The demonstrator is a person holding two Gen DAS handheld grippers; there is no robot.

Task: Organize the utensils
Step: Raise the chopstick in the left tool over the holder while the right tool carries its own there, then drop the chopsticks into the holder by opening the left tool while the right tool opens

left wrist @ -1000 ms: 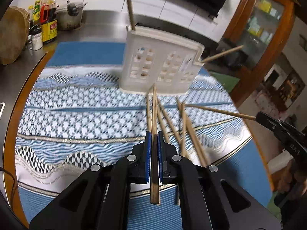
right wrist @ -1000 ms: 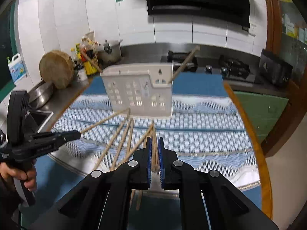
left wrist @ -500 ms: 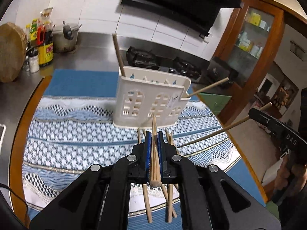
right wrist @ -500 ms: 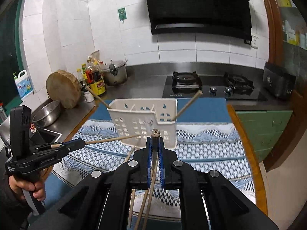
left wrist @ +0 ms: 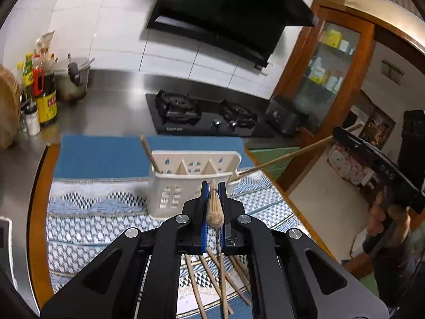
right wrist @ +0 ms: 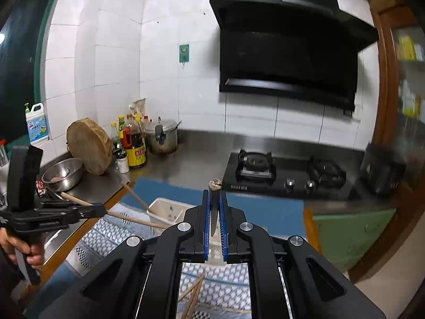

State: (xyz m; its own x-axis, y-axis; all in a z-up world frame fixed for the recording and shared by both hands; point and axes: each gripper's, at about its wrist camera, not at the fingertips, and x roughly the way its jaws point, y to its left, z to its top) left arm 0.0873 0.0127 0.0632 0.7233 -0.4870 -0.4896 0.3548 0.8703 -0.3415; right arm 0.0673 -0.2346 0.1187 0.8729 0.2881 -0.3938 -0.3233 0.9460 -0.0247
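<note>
At lower centre of each wrist view, a gripper clenched one chopstick: the left gripper (left wrist: 213, 194) its chopstick (left wrist: 214, 207), the right gripper (right wrist: 215, 199) another (right wrist: 214, 207). Behind stood the white holder (left wrist: 170, 186); loose chopsticks (left wrist: 212, 273) lay on the cloth (left wrist: 93, 228) below.

The right tool (right wrist: 215, 199) is closed on a chopstick (right wrist: 214, 207); at left, the left tool (right wrist: 99, 210) grips another chopstick (right wrist: 132, 219) reaching toward the white holder (right wrist: 166, 208); loose chopsticks (right wrist: 194, 293) lie on the patterned cloth (right wrist: 109, 235).
</note>
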